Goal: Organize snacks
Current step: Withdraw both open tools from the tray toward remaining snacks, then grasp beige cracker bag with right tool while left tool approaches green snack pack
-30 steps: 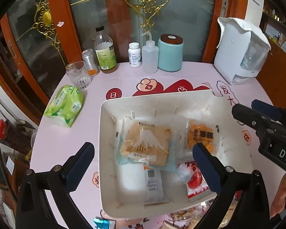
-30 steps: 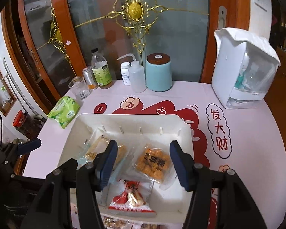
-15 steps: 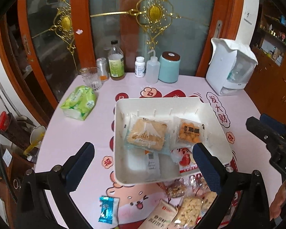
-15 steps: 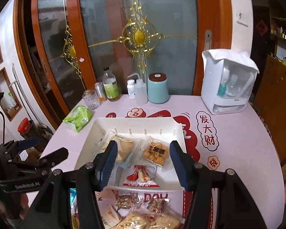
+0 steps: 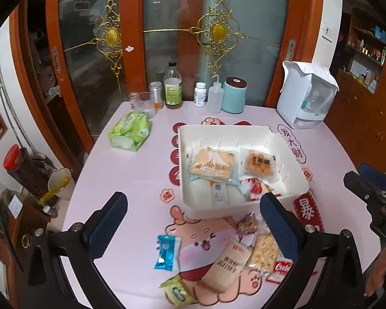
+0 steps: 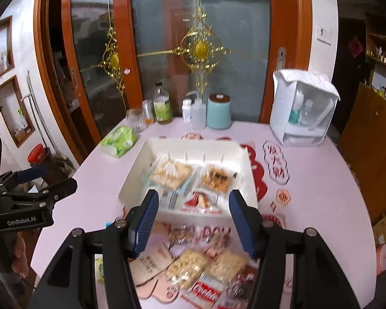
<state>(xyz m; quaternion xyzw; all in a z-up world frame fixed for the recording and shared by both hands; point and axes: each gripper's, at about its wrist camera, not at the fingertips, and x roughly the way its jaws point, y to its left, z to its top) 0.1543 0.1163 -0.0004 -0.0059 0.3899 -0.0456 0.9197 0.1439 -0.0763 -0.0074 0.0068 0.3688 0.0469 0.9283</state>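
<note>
A white bin (image 5: 244, 207) on the pink counter (image 5: 131, 170) holds several wrapped snacks (image 5: 211, 166); more packets (image 5: 226, 265) lie just before it. Both the left gripper (image 5: 193, 221) and right gripper (image 6: 193, 221) hover with fingers apart, holding nothing.

Along the far edge of the table (image 5: 131, 170) stand a glass tumbler (image 5: 146, 104), a green-labelled bottle (image 5: 172, 87), a squeeze bottle (image 5: 215, 97) and a teal canister (image 5: 234, 95). A green tissue pack (image 5: 130, 131) lies nearer, left. A white dispenser (image 5: 307, 95) stands at the right.
</note>
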